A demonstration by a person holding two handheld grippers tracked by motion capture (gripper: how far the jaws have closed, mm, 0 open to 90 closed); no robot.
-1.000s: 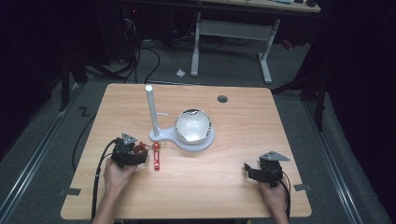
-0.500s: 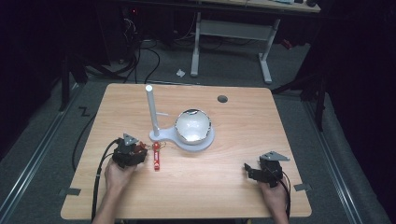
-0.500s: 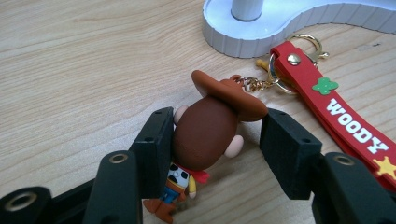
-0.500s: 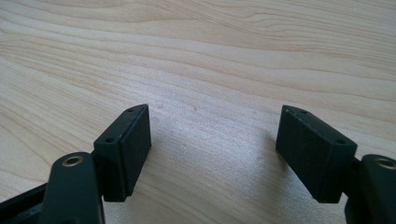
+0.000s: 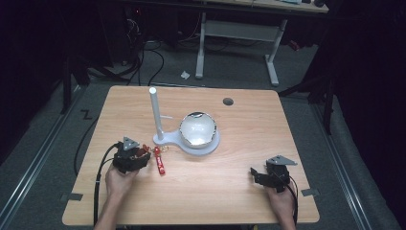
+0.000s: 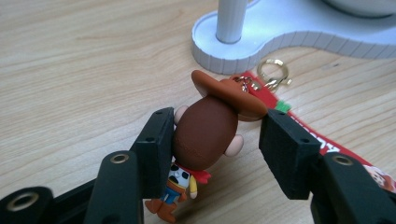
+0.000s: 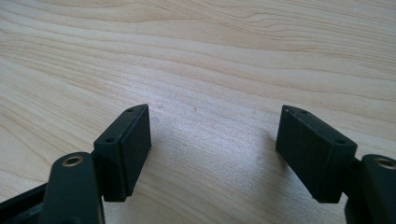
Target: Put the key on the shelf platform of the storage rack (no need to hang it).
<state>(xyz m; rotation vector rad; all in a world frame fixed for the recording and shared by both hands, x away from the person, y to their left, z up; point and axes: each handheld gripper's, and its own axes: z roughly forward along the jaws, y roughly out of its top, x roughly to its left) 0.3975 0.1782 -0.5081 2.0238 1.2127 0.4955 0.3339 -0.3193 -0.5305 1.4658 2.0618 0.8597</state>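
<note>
Brown-hatted cowboy figure keychain point(image 6: 205, 133) lying on wooden table point(image 5: 239, 143), just beside white stand base point(image 6: 280, 37). Left gripper point(image 6: 215, 140) closed on figure's head: left pad touching, right pad at hat brim, contact there unclear. Red strap point(image 6: 327, 144) and gold ring point(image 6: 273, 74) trailing alongside. Right gripper point(image 7: 212, 140) wide open over bare wood, well apart.

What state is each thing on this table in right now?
Left gripper: shut on the cowboy keychain.
Cowboy keychain: lying down, gripped by its head.
Right gripper: open, nothing between its jaws.
White stand: standing, post upright.
Bowl: upright on the stand's round base.
</note>
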